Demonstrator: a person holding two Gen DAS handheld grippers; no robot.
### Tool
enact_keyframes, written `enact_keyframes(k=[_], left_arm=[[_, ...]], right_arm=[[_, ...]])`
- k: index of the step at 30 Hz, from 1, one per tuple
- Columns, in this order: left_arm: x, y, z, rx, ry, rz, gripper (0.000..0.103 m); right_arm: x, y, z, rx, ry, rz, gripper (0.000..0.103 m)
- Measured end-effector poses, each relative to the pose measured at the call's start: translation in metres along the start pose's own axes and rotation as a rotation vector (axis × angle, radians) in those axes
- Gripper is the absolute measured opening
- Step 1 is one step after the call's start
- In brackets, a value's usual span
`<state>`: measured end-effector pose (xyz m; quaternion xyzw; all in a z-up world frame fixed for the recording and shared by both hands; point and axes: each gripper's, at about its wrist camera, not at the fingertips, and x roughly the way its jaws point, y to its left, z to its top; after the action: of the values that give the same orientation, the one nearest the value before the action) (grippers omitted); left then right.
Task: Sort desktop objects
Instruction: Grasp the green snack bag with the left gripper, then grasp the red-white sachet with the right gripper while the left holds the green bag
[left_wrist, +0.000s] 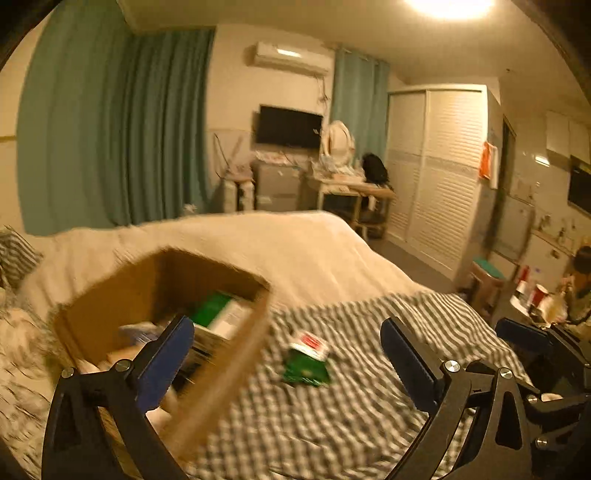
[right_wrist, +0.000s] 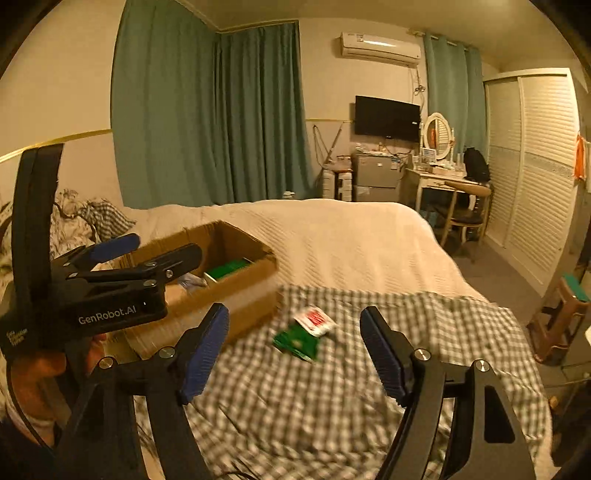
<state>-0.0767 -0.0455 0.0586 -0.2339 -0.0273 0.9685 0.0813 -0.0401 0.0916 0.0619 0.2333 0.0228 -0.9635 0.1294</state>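
An open cardboard box (left_wrist: 110, 317) (right_wrist: 243, 295) stands on the bed at the left and holds a green box (left_wrist: 218, 310) (right_wrist: 229, 267) among other items. To its right, on the checked cloth (left_wrist: 369, 406) (right_wrist: 332, 406), a green packet (left_wrist: 306, 365) (right_wrist: 295, 341) lies with a red and white packet (left_wrist: 310, 341) (right_wrist: 316, 319) on its far end. My left gripper (left_wrist: 288, 325) (right_wrist: 168, 245) is open with nothing between its pads, its left finger in front of the box. My right gripper (right_wrist: 295, 314) is open and holds nothing, just short of the packets.
A cream blanket (right_wrist: 332, 236) covers the far half of the bed, with patterned pillows (right_wrist: 85, 218) at the left. A stool (right_wrist: 561, 317) stands by the bed's right side. A dressing table (right_wrist: 443, 181), a wardrobe (right_wrist: 535, 166) and a seated person (left_wrist: 581, 284) lie beyond.
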Motion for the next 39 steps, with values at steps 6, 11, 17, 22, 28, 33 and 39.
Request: enact_keyframes(k=[6,11,17,22,28,33,39], left_arm=[[0.057,-0.020,-0.037,0.031,0.140,-0.028,0.103],[0.107,-0.026,-0.074,0.026,0.236,-0.053,0.103],[0.176,-0.035,-0.104,0.015,0.313,-0.062,0.103],[0.235,-0.022,-0.107,-0.062,0.370,0.025,0.103],[0.224,-0.027,-0.113,0.012,0.415,0.035,0.037],[0.146,-0.014,-0.115,0.016,0.406,0.026,0.037],[0.104,0.033,-0.117,-0.211,0.357,0.114,0.037]], right_arm=[[0.020,-0.043,-0.045,0.085,-0.004,-0.066,0.076],[0.075,-0.085,-0.092,0.180,0.077,-0.122,0.076],[0.106,-0.120,-0.108,0.307,0.095,-0.090,0.076],[0.103,-0.131,-0.117,0.386,0.092,-0.069,0.076],[0.091,-0.134,-0.118,0.426,0.079,-0.072,0.076],[0.082,-0.125,-0.113,0.399,0.071,-0.052,0.076],[0.082,-0.096,-0.101,0.305,0.071,0.035,0.077]])
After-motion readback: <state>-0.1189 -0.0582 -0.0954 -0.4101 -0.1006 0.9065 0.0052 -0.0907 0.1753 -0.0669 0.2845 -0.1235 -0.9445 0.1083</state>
